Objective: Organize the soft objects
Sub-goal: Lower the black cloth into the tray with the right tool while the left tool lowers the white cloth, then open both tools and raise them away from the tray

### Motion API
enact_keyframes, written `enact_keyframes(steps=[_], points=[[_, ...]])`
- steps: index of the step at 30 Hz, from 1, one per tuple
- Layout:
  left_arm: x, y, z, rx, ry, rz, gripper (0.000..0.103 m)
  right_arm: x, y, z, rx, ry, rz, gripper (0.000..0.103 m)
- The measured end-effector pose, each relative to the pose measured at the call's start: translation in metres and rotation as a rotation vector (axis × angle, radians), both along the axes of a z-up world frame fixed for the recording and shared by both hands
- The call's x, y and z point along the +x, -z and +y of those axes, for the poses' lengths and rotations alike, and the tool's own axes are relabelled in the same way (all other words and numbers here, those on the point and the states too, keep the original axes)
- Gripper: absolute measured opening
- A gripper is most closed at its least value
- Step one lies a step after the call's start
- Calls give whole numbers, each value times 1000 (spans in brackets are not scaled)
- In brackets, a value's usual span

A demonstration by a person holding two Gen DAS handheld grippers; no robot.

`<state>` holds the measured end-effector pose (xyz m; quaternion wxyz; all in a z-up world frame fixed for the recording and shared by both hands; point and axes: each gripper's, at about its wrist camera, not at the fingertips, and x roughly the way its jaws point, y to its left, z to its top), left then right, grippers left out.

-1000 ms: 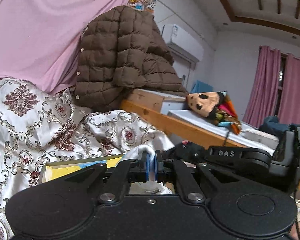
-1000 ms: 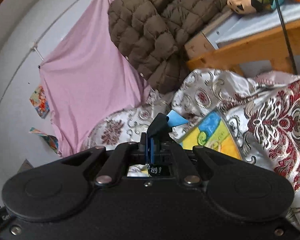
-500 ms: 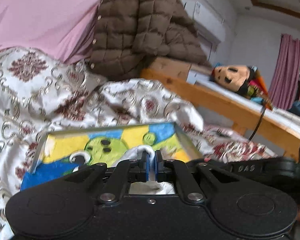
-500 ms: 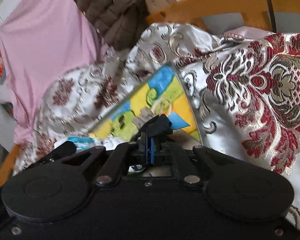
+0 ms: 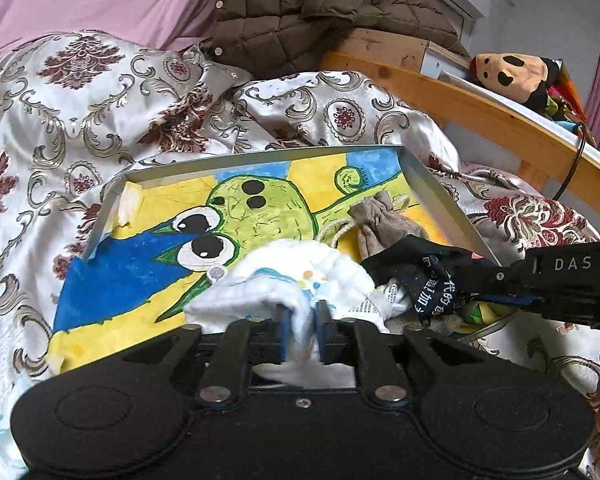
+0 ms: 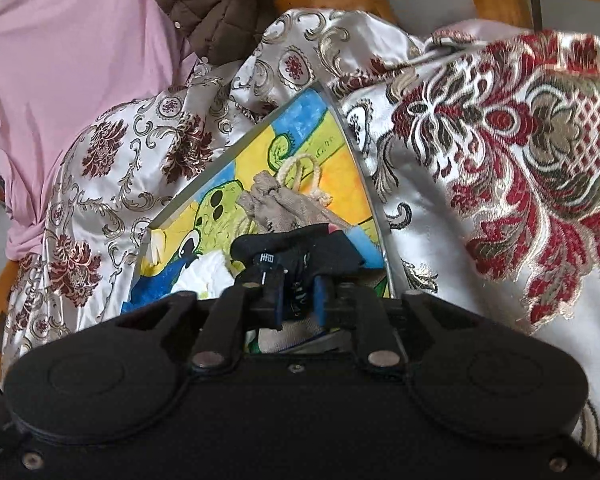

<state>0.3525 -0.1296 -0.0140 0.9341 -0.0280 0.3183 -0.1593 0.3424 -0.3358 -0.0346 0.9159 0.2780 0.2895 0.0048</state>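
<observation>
Now both tools have spread: left (image 5: 302, 322) around white cloth (image 5: 300, 276), right (image 6: 298, 294) around black cloth (image 6: 296, 246)

The scene holds one painted tray (image 5: 440, 184), one white cloth (image 5: 300, 276), one black cloth (image 5: 416, 268), one tan drawstring pouch (image 5: 384, 220), one brown quilted jacket (image 5: 300, 12), one plush toy (image 5: 512, 76) and two grippers.

The near edge of the metal-rimmed tray with the painted green-frog picture (image 5: 108, 204) is hidden behind the gripper bodies. The small grey drawstring pouch (image 6: 276, 206) is partly covered by the black printed sock (image 6: 296, 250), whose white lettering is unreadable.
</observation>
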Motion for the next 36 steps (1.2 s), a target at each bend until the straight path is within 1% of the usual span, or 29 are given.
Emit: enact_keyframes(steps=[1,2,4,5,8,10,12,13,14,17,18,20,22,25,28,33,35,36], points=[[-3,-1,1,-3,-2,2,22,-6,-4,1,-4,-3,-2,21],[-5,-3,2,-2,-1,5,24,-8,-6,3,-6,-5,-5,23],[-13,-6,4,6,-2,4,33,-24,-17,2,-4,-7,-13,31],[-17,-7,5,10,-2,4,34,-27,-19,3,-3,-9,-19,33],[-31,-15,10,10,-11,-4,44,-40,-31,5,-4,-14,-41,42],[-39,-22,14,-3,-25,-14,55,-48,-37,5,1,-20,-57,49],[-50,-31,19,-11,-48,-27,63,-58,-43,4,22,-37,-77,52],[-55,-35,21,-13,-57,-36,65,-62,-45,5,30,-48,-87,57],[-59,-39,23,-13,-61,-43,65,-66,-47,5,31,-56,-96,59],[-77,-52,32,-11,-72,-72,71,-83,-58,12,0,-89,-130,65],[-83,-56,34,-10,-76,-82,74,-88,-62,14,-10,-99,-141,69],[-95,-64,40,-15,-86,-103,75,-100,-71,19,-36,-119,-172,74],[-108,-73,47,-24,-95,-122,78,-115,-80,25,-51,-127,-207,86],[-127,-83,55,-34,-106,-148,82,-141,-94,33,-45,-139,-262,97],[-149,-92,64,-45,-111,-176,85,-167,-105,41,-56,-150,-317,102],[-187,-104,80,-51,-117,-218,88,-211,-119,59,-99,-165,-392,102],[-203,-106,86,-50,-122,-232,89,-227,-122,64,-99,-166,-411,102],[-213,-106,89,-48,-122,-241,92,-234,-124,67,-100,-169,-421,102]])
